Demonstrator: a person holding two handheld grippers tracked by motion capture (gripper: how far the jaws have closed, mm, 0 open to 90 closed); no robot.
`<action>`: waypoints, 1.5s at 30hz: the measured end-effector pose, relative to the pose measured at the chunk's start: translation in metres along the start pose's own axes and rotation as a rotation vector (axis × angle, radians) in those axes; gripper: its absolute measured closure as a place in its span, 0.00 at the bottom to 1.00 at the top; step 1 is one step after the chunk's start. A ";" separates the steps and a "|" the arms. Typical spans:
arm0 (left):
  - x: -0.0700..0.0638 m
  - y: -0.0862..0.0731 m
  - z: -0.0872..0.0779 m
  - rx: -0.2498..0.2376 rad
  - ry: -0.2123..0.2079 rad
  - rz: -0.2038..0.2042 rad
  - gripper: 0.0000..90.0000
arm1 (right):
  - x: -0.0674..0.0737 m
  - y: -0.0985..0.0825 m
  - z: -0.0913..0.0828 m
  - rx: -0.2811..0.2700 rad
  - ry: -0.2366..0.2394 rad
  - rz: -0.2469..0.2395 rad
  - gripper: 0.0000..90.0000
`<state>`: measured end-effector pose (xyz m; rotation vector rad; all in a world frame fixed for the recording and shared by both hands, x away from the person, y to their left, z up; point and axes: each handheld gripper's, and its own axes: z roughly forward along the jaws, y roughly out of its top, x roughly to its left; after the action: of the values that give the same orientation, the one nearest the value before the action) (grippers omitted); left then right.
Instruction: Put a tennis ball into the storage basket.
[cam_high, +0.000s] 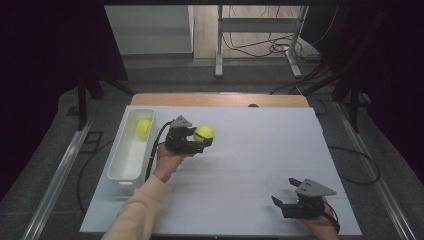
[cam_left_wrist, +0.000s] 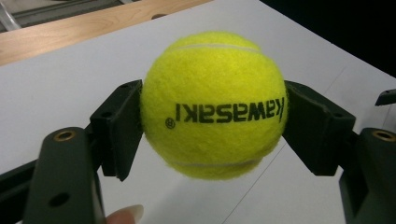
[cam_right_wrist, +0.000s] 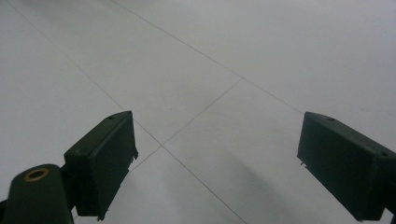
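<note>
The left claw (cam_high: 201, 141) grips a tennis ball (cam_left_wrist: 214, 103) across its widest part, mid-frame. It looks light, fuzzy and slightly springy, so grippy. The right claw (cam_right_wrist: 219, 163) is open and empty.

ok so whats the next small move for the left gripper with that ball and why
Probably carry it left over the white bin and release. The left gripper is shut on a tennis ball, held just right of the bin, which already holds another ball. The right gripper rests open.
</note>
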<state>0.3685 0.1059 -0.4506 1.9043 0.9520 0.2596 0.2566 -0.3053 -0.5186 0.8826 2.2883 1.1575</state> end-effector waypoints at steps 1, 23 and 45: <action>0.000 0.000 -0.001 -0.001 0.001 0.002 0.29 | 0.000 0.000 0.000 0.000 0.000 0.000 0.13; 0.002 -0.008 -0.022 -0.018 0.002 0.005 0.29 | 0.000 0.000 -0.001 0.003 -0.008 0.001 0.14; 0.003 -0.009 -0.039 -0.031 0.015 0.020 0.29 | 0.000 0.000 0.000 0.003 -0.007 0.001 0.14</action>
<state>0.3446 0.1357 -0.4388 1.8867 0.9349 0.2994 0.2564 -0.3054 -0.5181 0.8872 2.2849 1.1504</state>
